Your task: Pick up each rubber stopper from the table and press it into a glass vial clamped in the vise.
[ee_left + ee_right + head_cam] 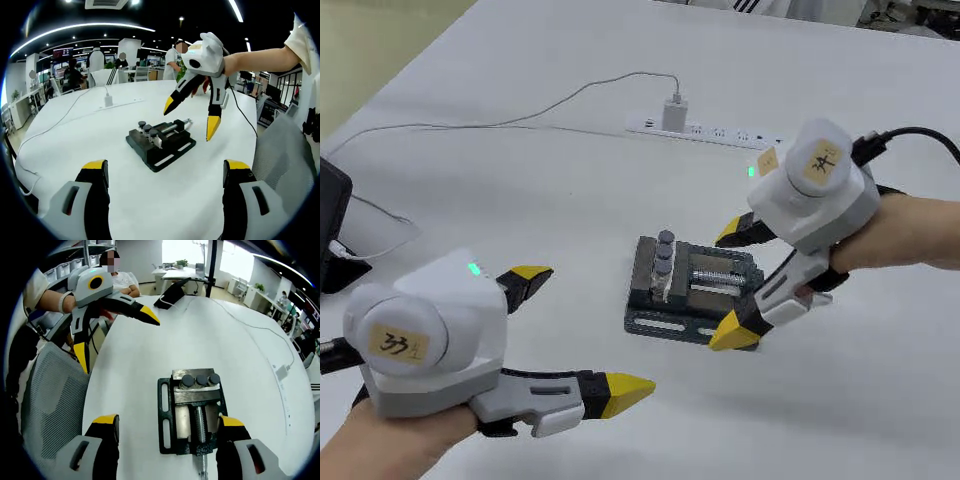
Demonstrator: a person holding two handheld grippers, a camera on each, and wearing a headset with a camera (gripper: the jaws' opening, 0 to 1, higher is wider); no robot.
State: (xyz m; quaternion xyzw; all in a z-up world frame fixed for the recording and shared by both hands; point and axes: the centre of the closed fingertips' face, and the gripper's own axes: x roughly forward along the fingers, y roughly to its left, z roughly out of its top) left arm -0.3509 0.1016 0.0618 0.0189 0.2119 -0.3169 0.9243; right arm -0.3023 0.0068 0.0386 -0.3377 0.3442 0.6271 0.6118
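Three rubber stoppers [201, 380] already capped the vials [664, 278] in the vise [692, 300] at mid-table, so the task looked finished, while the left gripper [585, 328], nearer, and the right gripper [190, 122], by the vise, were both spread wide and empty.

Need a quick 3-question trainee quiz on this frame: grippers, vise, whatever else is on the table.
1. True or false: the left gripper and the right gripper are both shut.
2. How many stoppered vials stand in the vise? A) one B) three C) five
3. Fill in: the white charger is plugged into the ___.

Key: 1 false, both are open and hold nothing; 2 B; 3 power strip.
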